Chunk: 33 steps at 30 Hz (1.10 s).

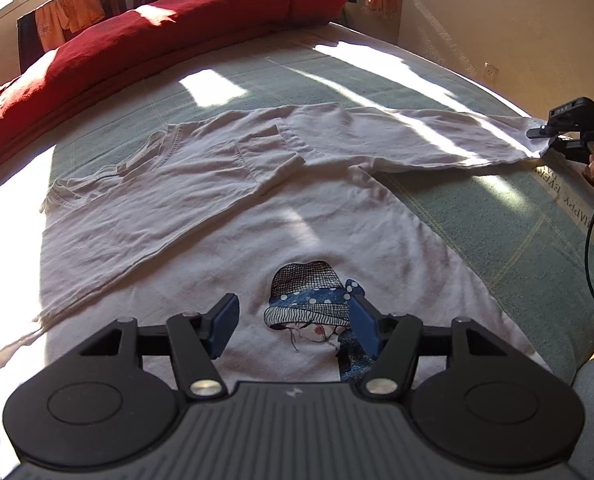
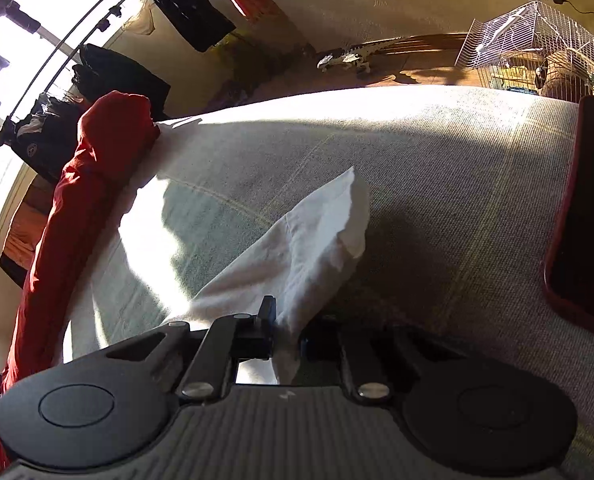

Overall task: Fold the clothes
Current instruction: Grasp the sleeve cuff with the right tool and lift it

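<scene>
Stretching away from the shirt (image 1: 225, 208) on the bed (image 1: 497, 232), the sleeve (image 2: 317, 236) is clamped at its cuff by the right gripper (image 2: 285, 332); the folded body lies leftward. Over the print, the left gripper (image 1: 295, 326) hovers released.

The bed (image 1: 477, 232) carries a white shirt (image 1: 201, 208) spread near, a red quilt (image 1: 145, 36) along its far edge.

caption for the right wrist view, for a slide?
Right gripper shut on the cuff of the white shirt's sleeve, lifting it off the green bedspread.
</scene>
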Available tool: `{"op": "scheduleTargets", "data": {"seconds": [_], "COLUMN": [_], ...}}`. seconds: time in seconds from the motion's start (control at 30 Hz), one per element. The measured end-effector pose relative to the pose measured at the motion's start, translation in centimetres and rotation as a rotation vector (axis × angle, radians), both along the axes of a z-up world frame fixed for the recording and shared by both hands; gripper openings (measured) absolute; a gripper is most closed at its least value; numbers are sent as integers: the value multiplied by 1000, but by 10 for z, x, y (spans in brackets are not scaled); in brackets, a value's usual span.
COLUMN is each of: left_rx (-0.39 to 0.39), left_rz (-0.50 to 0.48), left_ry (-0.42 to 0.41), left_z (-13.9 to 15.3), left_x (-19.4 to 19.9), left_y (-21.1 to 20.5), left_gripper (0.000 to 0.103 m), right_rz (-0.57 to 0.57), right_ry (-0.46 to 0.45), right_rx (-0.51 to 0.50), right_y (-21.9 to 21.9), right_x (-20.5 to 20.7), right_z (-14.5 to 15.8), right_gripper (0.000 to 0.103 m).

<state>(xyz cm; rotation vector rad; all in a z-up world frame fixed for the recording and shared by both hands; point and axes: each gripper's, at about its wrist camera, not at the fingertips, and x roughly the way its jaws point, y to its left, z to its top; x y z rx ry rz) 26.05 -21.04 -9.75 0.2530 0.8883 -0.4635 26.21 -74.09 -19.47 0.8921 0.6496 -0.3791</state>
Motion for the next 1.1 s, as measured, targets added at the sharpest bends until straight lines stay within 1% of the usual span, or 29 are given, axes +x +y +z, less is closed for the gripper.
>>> {"op": "scheduleTargets", "data": {"seconds": [0.17, 0.3, 0.5, 0.63, 0.9, 1.1], "left_rx": [-3, -10, -32, -57, -123, -151], "left_rz": [-13, -11, 10, 23, 94, 140], "left_ry": [-23, -42, -67, -70, -78, -83], "left_z": [12, 22, 37, 42, 46, 46], "left_x": [-17, -28, -52, -63, -73, -77], "left_y": [11, 24, 54, 77, 131, 165], "left_gripper": [62, 62, 62, 62, 62, 62], "right_rz": [72, 131, 226, 290, 391, 466], "right_ry": [5, -17, -71, -99, -120, -123], "right_rx": [-75, -118, -163, -196, -251, -296], "right_y": [23, 49, 103, 144, 229, 297], "right_x": [9, 14, 29, 44, 79, 108], "right_z": [38, 73, 128, 154, 190, 205], "right_gripper": [12, 12, 13, 12, 12, 12]}}
